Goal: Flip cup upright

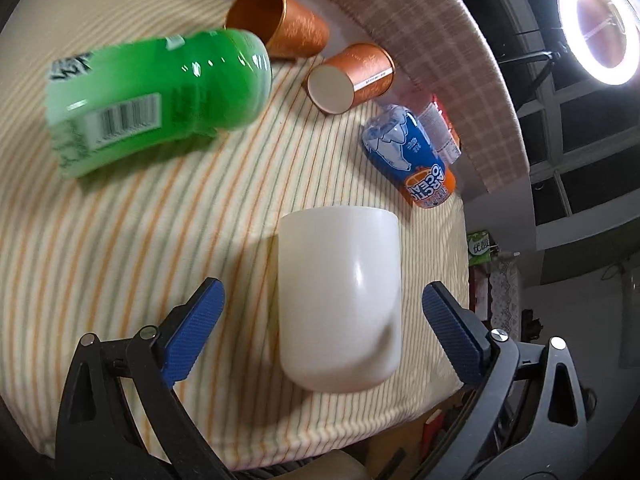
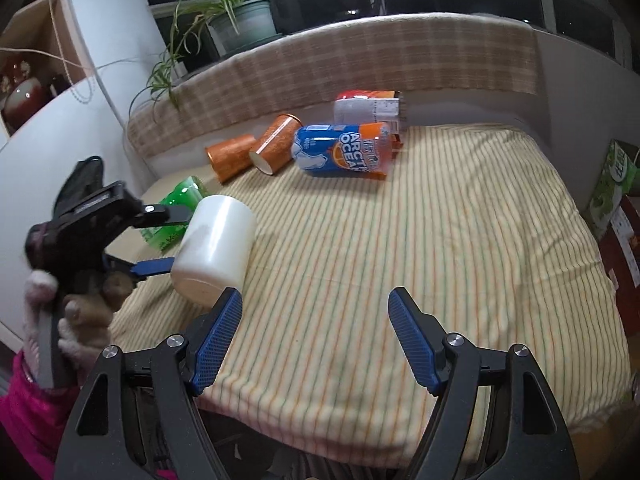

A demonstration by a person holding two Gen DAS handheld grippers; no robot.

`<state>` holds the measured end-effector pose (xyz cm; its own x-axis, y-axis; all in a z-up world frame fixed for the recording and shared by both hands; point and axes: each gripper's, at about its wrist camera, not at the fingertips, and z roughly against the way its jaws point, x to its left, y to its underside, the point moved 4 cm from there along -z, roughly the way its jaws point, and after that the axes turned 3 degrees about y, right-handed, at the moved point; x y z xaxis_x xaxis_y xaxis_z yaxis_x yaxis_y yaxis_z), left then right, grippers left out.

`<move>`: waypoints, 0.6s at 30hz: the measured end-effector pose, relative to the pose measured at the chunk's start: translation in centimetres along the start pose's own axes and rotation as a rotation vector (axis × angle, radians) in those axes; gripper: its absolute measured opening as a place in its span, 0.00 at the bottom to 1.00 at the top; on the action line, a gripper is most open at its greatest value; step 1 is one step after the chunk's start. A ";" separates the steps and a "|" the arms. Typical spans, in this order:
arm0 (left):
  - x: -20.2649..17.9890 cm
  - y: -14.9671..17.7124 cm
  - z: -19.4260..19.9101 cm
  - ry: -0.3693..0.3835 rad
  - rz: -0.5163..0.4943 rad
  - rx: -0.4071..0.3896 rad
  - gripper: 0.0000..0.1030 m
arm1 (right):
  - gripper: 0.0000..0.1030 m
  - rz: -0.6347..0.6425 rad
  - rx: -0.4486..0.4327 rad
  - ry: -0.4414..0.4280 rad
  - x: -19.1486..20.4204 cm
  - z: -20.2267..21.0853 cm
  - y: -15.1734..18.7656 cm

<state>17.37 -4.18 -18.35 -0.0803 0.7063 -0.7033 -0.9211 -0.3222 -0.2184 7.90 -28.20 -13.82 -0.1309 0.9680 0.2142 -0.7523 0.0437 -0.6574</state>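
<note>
A white cup lies on its side on the striped cloth, between the spread blue fingers of my left gripper. The fingers stand apart from its walls on both sides. In the right wrist view the same cup lies at the left, with the left gripper around its base end, one finger above and one below. My right gripper is open and empty, low over the cloth near the front edge, just right of the cup.
A green bottle, two orange cups and a blue Arctic Ocean can lie at the back of the striped cloth. A plaid-covered ledge runs behind. The table edge lies near the cup.
</note>
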 end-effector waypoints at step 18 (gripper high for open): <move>-1.0 -0.4 -2.6 -0.023 -0.044 0.041 0.74 | 0.73 0.033 -0.019 0.049 -0.4 0.2 0.5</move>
<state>18.82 -6.36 -19.34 -0.0474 0.7340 -0.6774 -0.9388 -0.2645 -0.2209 7.43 -28.58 -14.14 -0.1233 0.9799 0.1566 -0.7357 0.0156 -0.6771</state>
